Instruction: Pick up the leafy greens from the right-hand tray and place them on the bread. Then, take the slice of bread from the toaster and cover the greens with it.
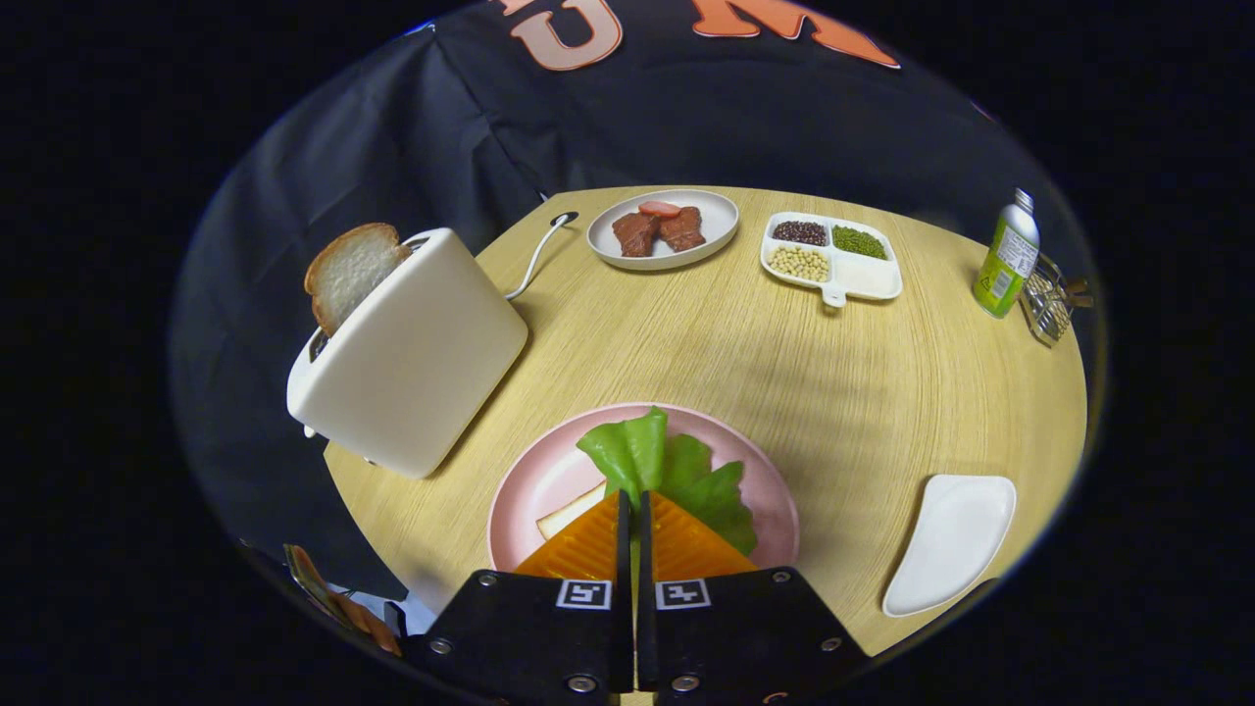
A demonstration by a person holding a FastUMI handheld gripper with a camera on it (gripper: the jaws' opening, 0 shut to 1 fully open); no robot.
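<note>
My gripper (pixel 634 497) hangs over a pink plate (pixel 529 485) with its orange fingers (pixel 588 544) pressed together on a green lettuce leaf (pixel 652 461). The leaf spreads forward and to the right of the fingertips, above a slice of bread (pixel 567 512) that lies on the plate and peeks out to the left of the fingers. Whether the leaf touches the bread is hidden by the fingers. To the left stands a white toaster (pixel 417 348), with a second slice of bread (pixel 350 270) sticking up out of its slot.
An empty white tray (pixel 949 544) lies to the right of the plate. At the far side of the round wooden table (pixel 784 343) sit a plate of meat (pixel 663 230), a divided dish of beans (pixel 831 255), a green bottle (pixel 1007 257) and a wire holder (pixel 1047 299). The toaster's cord (pixel 537 253) trails back.
</note>
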